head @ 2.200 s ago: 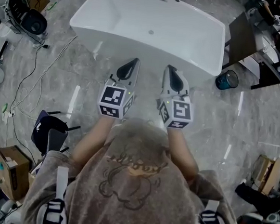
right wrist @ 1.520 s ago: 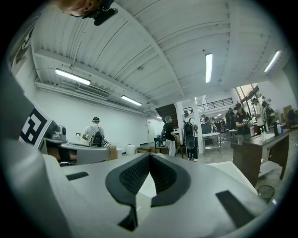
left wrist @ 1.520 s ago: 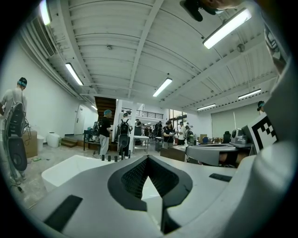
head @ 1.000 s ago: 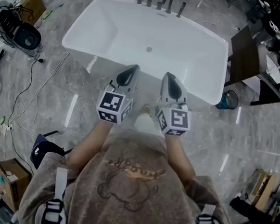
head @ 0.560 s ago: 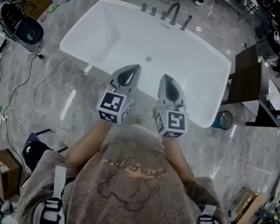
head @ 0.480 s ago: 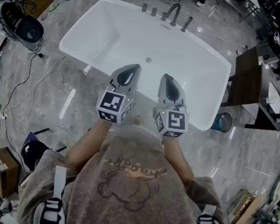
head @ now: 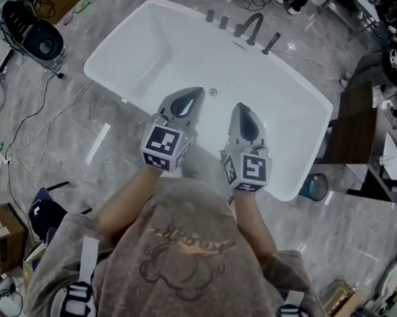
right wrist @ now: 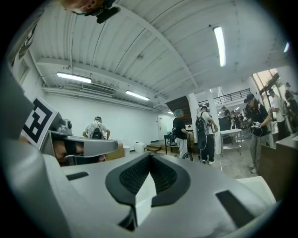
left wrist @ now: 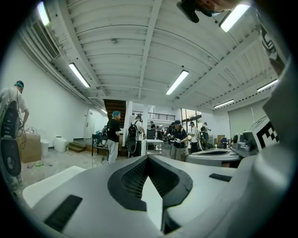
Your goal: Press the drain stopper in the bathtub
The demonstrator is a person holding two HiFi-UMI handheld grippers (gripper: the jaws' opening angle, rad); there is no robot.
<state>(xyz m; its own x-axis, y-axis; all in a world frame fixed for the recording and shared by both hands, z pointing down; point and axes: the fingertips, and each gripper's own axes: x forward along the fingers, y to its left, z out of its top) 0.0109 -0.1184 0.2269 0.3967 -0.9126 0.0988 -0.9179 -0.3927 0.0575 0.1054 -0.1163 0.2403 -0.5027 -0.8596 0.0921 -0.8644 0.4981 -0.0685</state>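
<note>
My left claw (head: 198, 93) hovers over the near edge of the white bathtub (head: 145, 48), its jaws together with nothing between them. Just right of its tip, down on the tub floor, sits the small round drain stopper (head: 212, 92), clear of both claws. Further right, my right claw (head: 237, 107) is held level beside the left one, its jaws also together and empty. Beyond both tips, the dark faucet (head: 253, 25) stands on the far rim.

The bathtub (head: 160, 42) lies far of the person, with taps (head: 250, 28) on its far rim and the drain stopper (head: 213, 91) in its floor. The left gripper (head: 195, 94) and right gripper (head: 238, 108) sit side by side over its near rim.
</note>
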